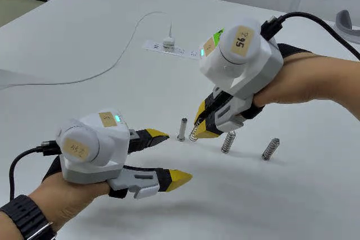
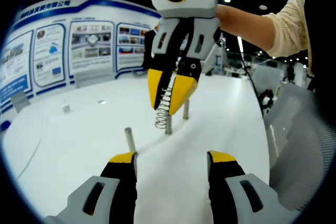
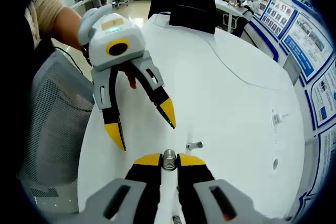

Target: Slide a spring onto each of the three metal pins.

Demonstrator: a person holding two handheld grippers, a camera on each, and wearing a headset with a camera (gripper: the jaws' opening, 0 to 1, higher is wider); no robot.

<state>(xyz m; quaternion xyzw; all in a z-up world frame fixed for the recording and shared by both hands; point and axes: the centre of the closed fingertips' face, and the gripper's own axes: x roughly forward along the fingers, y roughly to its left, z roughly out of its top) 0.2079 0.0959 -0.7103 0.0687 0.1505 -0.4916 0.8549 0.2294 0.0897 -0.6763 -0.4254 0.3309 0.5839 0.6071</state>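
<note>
Yellow-tipped jaws of R gripper (image 1: 203, 130) are clamped on a spring (image 1: 195, 132), held at a slant w/ its lower end just above the white worktop (image 1: 84, 37) and right beside a bare upright pin (image 1: 182, 129); can't tell if spring and pin touch. In R gripper view the spring (image 3: 168, 157) sits pinched between the tips of R gripper (image 3: 169, 162), w/ the pin (image 3: 195, 145) just beyond and L gripper (image 3: 143, 127) opposite. L gripper (image 1: 167, 157) hovers nearer the person, left of the pin, jaws spread wide w/ nothing between them. L gripper view looks out past L gripper (image 2: 173, 157) to the pin (image 2: 129, 139) and, behind it, R gripper (image 2: 169, 97) w/ the spring (image 2: 164, 109) hanging from its tips. A second spring (image 1: 228, 141) and a third spring (image 1: 270, 149) stand on the worktop right of R gripper, apart from each other; can't tell if pins are inside. Far side: power strip (image 1: 169, 47) w/ white cable (image 1: 112, 66).
</note>
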